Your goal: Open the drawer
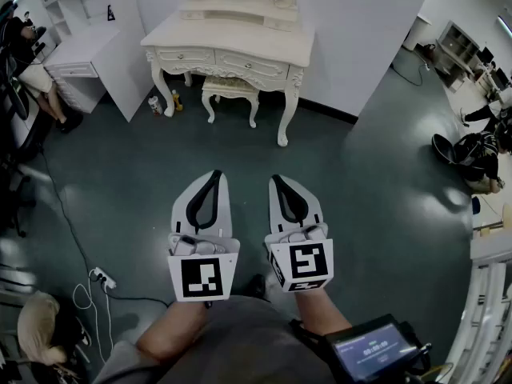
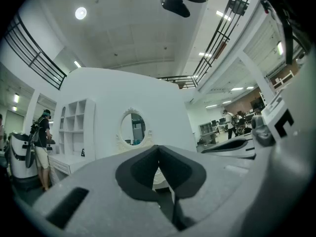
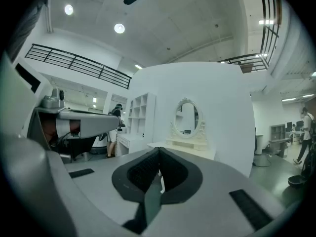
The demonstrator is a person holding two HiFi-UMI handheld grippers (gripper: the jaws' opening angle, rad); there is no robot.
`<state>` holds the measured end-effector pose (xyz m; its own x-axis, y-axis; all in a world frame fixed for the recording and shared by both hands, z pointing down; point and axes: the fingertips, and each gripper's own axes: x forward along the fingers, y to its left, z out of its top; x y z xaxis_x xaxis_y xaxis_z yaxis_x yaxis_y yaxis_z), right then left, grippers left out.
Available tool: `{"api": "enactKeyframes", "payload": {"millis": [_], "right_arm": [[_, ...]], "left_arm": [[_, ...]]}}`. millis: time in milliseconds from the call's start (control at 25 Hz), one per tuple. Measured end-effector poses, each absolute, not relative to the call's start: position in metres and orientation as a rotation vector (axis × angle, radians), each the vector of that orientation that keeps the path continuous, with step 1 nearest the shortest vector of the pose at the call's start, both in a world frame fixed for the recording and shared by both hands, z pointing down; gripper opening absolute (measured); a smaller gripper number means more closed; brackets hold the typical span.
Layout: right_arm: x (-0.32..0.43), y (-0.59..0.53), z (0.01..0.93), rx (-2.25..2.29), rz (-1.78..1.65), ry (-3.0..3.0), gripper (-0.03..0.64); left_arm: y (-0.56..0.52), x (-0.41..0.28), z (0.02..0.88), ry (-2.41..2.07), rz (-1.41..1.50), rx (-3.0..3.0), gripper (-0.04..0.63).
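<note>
A cream dressing table [image 1: 232, 38] with an oval mirror stands against the white wall ahead. Two drawers show in its front, the left drawer [image 1: 184, 56] and the right drawer [image 1: 254, 66], both closed. My left gripper [image 1: 214, 174] and right gripper [image 1: 276, 180] are held level side by side over the floor, well short of the table. Both are shut with nothing between the jaws. In the left gripper view the mirror [image 2: 132, 127] shows above the left gripper [image 2: 158, 147]. The right gripper view has the table [image 3: 190, 144] beyond the right gripper [image 3: 159, 151].
A small cream stool [image 1: 230, 93] stands under the table. A white shelf and desk unit [image 1: 76, 22] is to the left, with a person [image 1: 40, 74] beside it. A power strip and cables [image 1: 100, 282] lie on the floor at left. Bags [image 1: 472, 154] sit at right.
</note>
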<state>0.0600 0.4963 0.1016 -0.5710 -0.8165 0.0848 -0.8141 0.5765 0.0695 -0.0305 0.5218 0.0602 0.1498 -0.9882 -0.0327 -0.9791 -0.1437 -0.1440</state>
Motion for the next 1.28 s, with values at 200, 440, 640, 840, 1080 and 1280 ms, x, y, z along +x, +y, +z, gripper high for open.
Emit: {"api": "enactKeyframes", "payload": {"millis": [200,440,640,840,1080,1280], "right_arm": [[0.067,0.49,0.104,1.393,-0.029,-2.697,0.012],[0.076,0.482,0.105,1.389,0.001,-2.737,0.014],[0.078,0.467,0.112,1.412,0.031,-2.713,0.014],[0.069,0.441,0.123,1.417,0.039,-2.696,0.014],[0.059,0.404,0.135,1.442,0.063,-2.659,0.014],[0.043,0.365,0.141,1.458,0.061,-2.641,0.014]], "left_arm": [[0.517,-0.022,0.062,1.963,-0.121,-2.278,0.014],[0.511,-0.018,0.069,1.994,-0.132,-2.272,0.014],[0.496,-0.021,0.076,2.005,-0.15,-2.28,0.014],[0.468,-0.03,0.086,2.002,-0.143,-2.297,0.014],[0.427,-0.038,0.096,1.96,-0.165,-2.335,0.014],[0.386,-0.054,0.101,1.938,-0.157,-2.351,0.014]]}}
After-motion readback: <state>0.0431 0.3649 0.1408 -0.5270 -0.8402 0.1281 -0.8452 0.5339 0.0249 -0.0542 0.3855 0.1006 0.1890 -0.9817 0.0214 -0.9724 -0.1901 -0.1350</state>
